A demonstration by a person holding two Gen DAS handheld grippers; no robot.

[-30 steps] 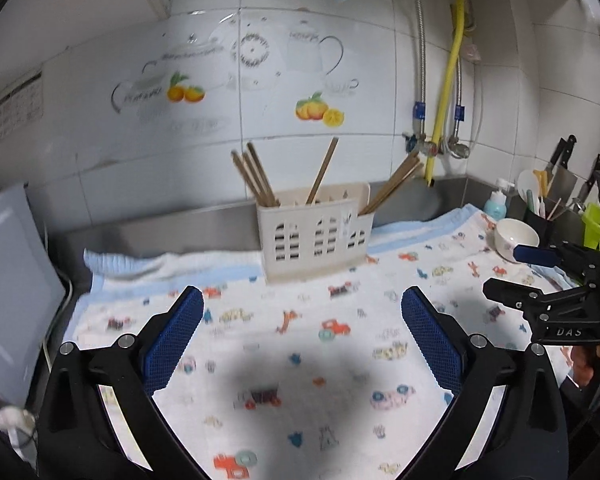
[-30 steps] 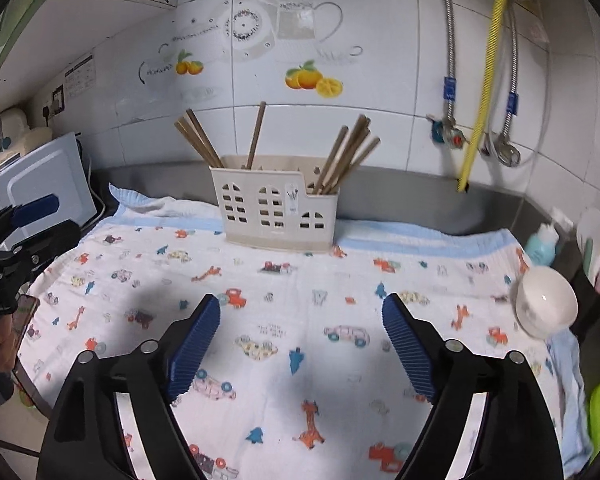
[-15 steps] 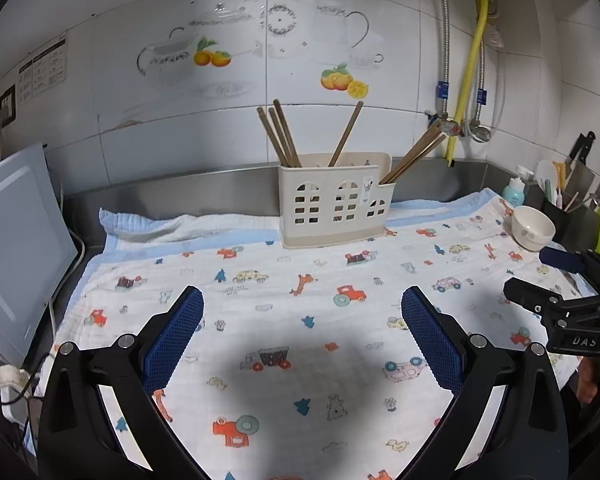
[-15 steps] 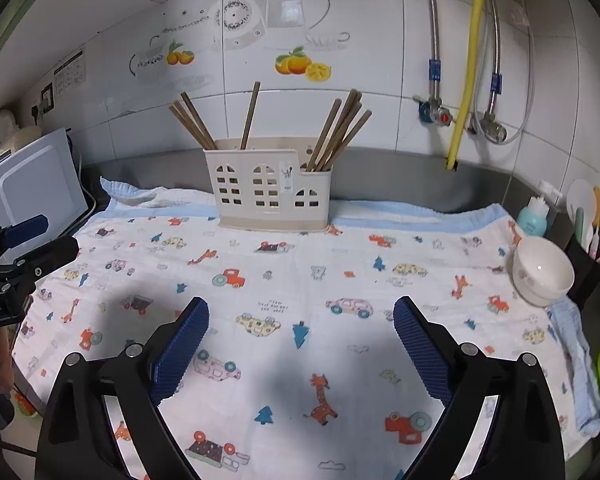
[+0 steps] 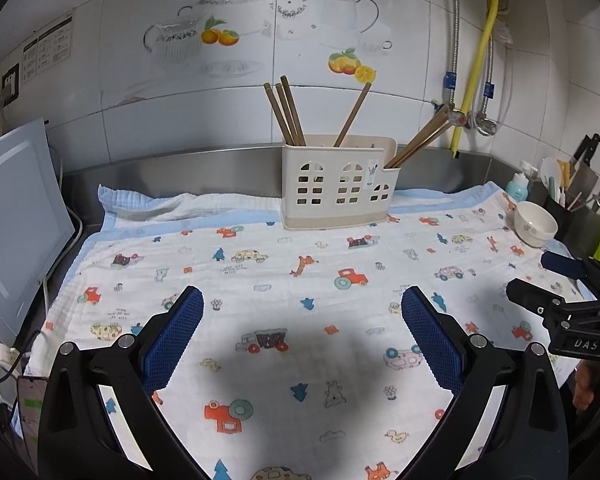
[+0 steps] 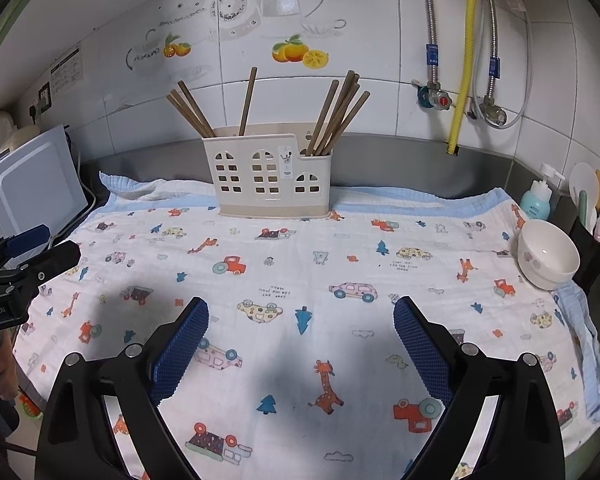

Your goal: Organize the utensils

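Both the left gripper (image 5: 302,320) and right gripper (image 6: 300,328) are hovering wide open and empty. The brown wooden chopsticks (image 6: 336,112) are standing in the cream plastic windowed caddy (image 6: 270,176), well ahead. Sorting appears complete or unstarted; any next move calls for reaching forward.

The left hand-held gripper (image 5: 302,316) hung wide apart over the printed cloth (image 5: 292,280); the chopstick holder (image 5: 338,184) stood at twelve o'clock, a white bowl (image 5: 536,224) at two.
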